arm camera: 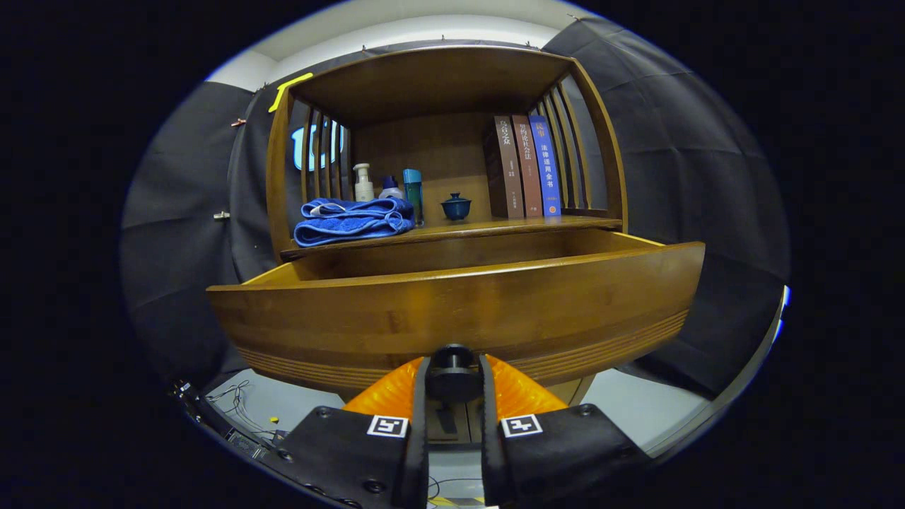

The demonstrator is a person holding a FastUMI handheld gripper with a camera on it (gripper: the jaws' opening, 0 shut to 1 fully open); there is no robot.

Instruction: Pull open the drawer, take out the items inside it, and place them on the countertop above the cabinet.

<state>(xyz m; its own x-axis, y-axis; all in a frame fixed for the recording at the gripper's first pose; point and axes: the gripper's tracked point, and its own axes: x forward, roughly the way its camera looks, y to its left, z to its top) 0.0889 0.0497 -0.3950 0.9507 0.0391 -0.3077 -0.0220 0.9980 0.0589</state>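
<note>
While the gripper [453, 375] sat low in front of the cabinet, its two fingers were pressed on the dark round knob [452, 362] of the drawer [452, 311], one finger on each side, so the knob was pinched between them. The drawer was pulled out toward the camera, and its wide wooden front stood just ahead of the fingers and curved across the view. Behind the front, the upper edge of the drawer's inner side walls was visible, but the inside floor was hidden by the front panel, so I could not tell which items were lying in it.

Above the drawer was the worktop [495, 227] of the cabinet, inside an open wooden frame with slatted sides. On its left part lay a folded blue towel [352, 220]. Just behind the towel stood a white pump bottle [363, 184], a small bottle with a blue cap [390, 189] and a teal bottle [413, 194], close together. Near the middle of the worktop was a small dark blue lidded cup [456, 206], apart from the bottles. To the right stood three upright books [524, 167], two brown and one blue, touching each other and near the right slats. Below the drawer, some thin cables [237, 403] lay on the pale floor.
</note>
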